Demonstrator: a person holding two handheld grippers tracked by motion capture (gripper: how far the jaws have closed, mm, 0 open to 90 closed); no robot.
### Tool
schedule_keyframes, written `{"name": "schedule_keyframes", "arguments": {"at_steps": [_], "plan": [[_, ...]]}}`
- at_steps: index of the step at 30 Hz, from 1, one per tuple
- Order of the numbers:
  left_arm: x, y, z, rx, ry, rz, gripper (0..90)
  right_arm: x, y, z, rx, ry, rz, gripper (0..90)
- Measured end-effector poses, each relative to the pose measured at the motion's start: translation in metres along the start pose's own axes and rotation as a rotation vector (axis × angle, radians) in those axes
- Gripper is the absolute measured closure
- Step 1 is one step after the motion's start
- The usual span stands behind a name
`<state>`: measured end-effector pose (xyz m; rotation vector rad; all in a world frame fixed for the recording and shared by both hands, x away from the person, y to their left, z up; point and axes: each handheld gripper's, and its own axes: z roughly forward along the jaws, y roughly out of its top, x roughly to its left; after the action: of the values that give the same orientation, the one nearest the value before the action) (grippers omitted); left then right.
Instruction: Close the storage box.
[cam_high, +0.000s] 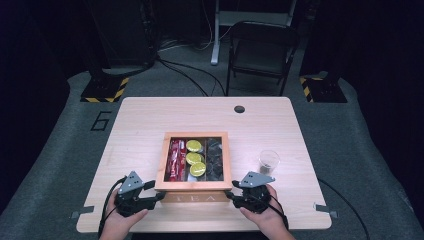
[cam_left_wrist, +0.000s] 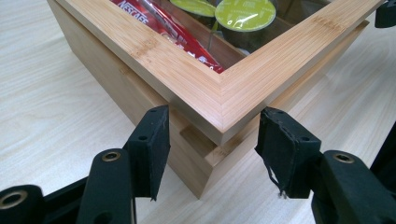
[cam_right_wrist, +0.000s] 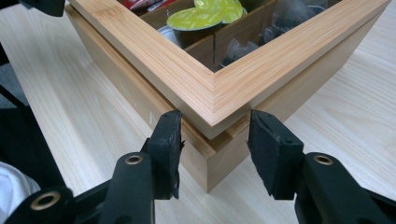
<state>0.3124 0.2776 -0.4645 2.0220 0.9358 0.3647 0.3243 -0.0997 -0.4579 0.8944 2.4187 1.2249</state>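
Both claws, left claw (cam_high: 159, 194) and right claw (cam_high: 230, 195), stand apart at the wooden tea box (cam_high: 194, 198) front corners; it's rigid, smooth, contents loose: grip the base, not the lid (cam_left_wrist: 224, 100).

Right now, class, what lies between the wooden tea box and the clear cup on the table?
Nothing: in the high view, bare tabletop separates the wooden tea box from the clear cup.

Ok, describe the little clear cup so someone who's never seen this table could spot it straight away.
On the light wooden table, find the wooden tea box near the front edge. Just to its right stands the clear cup, apart from the box. It is the lone see-through thing outside the box, with something dark at its bottom.
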Motion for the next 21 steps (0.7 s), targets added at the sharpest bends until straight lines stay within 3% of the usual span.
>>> {"name": "schedule_keyframes", "arguments": {"at_steps": [3,5,8,16,21], "plan": [[-0.002,-0.002,0.004,0.040,0.011,0.024,44.0,0.001,0.001,-0.002,-0.009,-0.005,-0.008,54.1],[-0.002,-0.002,0.003,0.010,0.004,0.000,39.9,0.001,0.002,-0.003,-0.035,0.015,0.012,53.8],[0.000,-0.001,0.000,-0.011,0.003,-0.024,36.3,0.001,0.001,-0.002,-0.024,0.013,0.010,53.5],[0.003,0.001,-0.002,-0.018,-0.001,-0.023,36.4,-0.001,0.002,-0.003,-0.043,0.007,0.007,49.9],[0.006,0.004,-0.007,-0.063,0.013,-0.045,36.6,-0.005,0.005,-0.008,-0.066,-0.002,0.020,47.5]]}}
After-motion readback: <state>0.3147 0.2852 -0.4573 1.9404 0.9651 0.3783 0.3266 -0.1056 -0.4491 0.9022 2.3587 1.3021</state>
